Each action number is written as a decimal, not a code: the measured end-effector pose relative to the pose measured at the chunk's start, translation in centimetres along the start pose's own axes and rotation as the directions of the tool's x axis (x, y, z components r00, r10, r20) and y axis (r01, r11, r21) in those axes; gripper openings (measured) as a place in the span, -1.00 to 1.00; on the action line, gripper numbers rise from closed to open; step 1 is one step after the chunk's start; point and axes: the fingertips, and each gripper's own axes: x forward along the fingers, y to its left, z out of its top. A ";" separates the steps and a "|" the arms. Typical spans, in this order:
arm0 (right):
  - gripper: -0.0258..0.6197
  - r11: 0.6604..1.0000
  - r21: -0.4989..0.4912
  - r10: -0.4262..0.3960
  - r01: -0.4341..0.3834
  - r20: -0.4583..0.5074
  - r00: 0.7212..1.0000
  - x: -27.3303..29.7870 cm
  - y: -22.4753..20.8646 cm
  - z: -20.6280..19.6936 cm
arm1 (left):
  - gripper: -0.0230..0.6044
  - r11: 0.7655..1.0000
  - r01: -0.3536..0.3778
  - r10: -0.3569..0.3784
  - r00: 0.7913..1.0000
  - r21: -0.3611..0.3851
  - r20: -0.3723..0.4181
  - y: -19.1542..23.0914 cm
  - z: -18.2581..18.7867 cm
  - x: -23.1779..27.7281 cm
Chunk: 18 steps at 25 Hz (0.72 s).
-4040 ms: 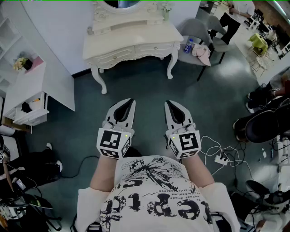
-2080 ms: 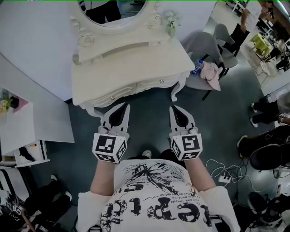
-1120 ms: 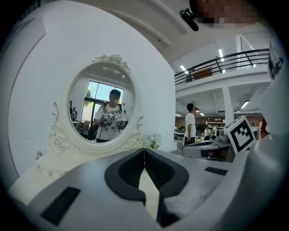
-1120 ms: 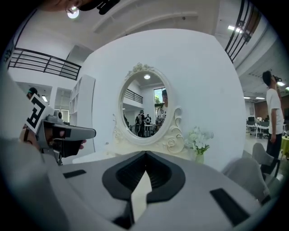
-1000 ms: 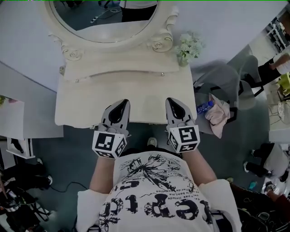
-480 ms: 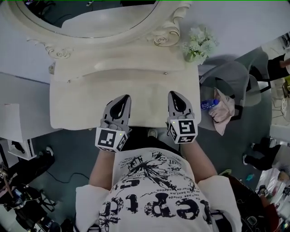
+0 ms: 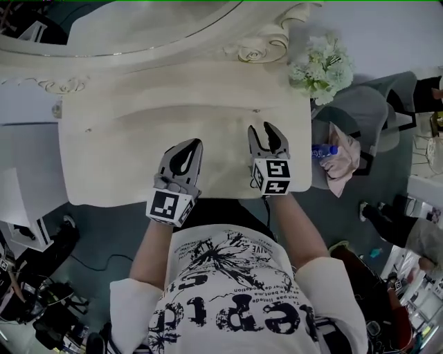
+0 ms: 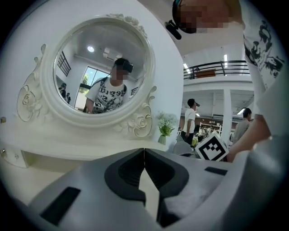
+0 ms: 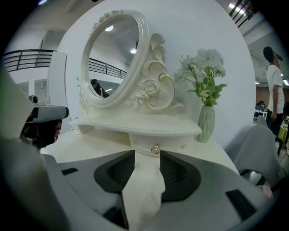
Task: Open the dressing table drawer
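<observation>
The cream dressing table [image 7: 118,166] fills the head view, with its oval mirror [image 7: 138,21] at the top. A small drawer sits in the raised shelf front, and its round knob [image 7: 256,110] [image 9: 156,149] lies just beyond my right gripper [image 7: 265,131] [image 9: 147,153]. That gripper's jaws are opening with nothing between them; it hovers over the tabletop, pointed at the knob. To its left, my left gripper [image 7: 192,144] [image 8: 144,151] is shut and empty above the tabletop, pointing at the mirror.
A pale vase of white flowers [image 7: 320,66] [image 9: 207,122] stands at the table's back right corner. Beside the table on the right is a grey chair [image 7: 360,117] holding a cloth [image 7: 344,155] and a bottle [image 7: 322,150]. A second small knob [image 7: 88,129] sits at the shelf's left.
Both grippers have come forward from the table's front edge out over the tabletop, toward the shelf. The right gripper's jaws, shut before, now stand apart.
</observation>
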 end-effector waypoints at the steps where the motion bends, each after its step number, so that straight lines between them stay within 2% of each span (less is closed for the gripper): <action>1: -0.40 1.000 0.001 -0.004 0.004 -0.011 1.000 0.8 -0.3 -0.2 | -0.86 1.000 -0.001 0.001 1.000 -0.007 -0.008 0.3 -0.4 0.3; 7: -0.39 0.999 -0.008 -0.033 0.032 -0.039 0.999 3.8 -1.4 -0.7 | -0.86 0.999 -0.019 0.017 0.999 -0.034 -0.049 1.6 -2.3 1.1; 14: -0.40 0.992 0.081 -0.092 0.095 -0.045 0.995 5.4 -2.7 -0.3 | -0.86 0.998 -0.027 0.023 0.997 -0.049 -0.068 1.8 -3.2 1.5; 18: -0.58 0.992 0.085 -0.089 0.093 -0.050 0.995 5.6 -2.4 -0.2 | -0.86 0.997 -0.032 0.026 0.997 -0.071 -0.078 1.7 -3.5 1.3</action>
